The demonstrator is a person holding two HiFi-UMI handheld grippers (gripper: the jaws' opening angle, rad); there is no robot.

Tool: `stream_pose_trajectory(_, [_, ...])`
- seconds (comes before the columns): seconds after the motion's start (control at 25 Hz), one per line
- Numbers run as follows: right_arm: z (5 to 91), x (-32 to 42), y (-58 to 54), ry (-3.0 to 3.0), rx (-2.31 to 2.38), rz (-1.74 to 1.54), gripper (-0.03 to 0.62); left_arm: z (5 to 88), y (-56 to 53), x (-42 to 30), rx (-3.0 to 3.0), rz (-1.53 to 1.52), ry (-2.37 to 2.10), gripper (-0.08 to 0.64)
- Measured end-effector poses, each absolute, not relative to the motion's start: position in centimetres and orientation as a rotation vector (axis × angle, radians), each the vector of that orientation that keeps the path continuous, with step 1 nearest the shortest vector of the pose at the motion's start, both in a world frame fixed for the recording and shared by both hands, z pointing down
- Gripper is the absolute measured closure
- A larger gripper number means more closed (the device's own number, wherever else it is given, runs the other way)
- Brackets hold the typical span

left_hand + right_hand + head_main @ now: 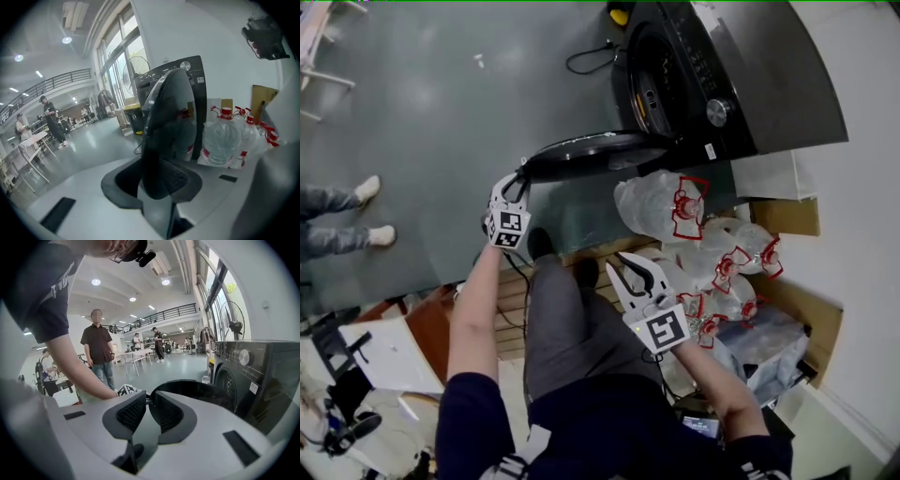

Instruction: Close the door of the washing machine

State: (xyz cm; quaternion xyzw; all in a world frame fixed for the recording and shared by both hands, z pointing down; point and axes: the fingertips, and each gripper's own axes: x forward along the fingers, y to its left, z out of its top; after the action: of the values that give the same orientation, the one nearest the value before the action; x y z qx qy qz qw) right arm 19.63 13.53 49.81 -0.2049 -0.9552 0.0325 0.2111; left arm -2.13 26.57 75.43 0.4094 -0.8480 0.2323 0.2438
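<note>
— Any print you can read?
— None. The sticker (710, 150) on the washing machine (750, 84), at one o'clock in the head view, is too small (so are the red labels on the water bottles (661, 206)).
— And the claws?
— The left gripper (157, 183) clamps the rim of the open door (591, 152), at twelve o'clock. The right gripper (146, 404) is closed and empty.
</note>
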Motion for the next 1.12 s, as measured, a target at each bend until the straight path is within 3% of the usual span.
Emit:
stream_pose_trajectory(0.4, [52.1, 11.6, 13.5, -2.650, -0.457, 0.116, 0.515, 75.5, 24.4, -11.5, 1.275, 0.692, -2.270, 0.433])
stream_pose_trajectory(0.84, [54.8, -3.8, 13.6, -2.649, -0.184, 0.160, 0.518, 75.7, 20.3, -19.3, 1.507, 0.710, -2.151, 0.434])
stream_pose_trajectory(1.12, [55.2, -7.9, 12.1, -2.617, -0.091, 0.183, 0.523, 75.5, 18.5, -22.6, 1.562, 0.736, -2.087, 0.433])
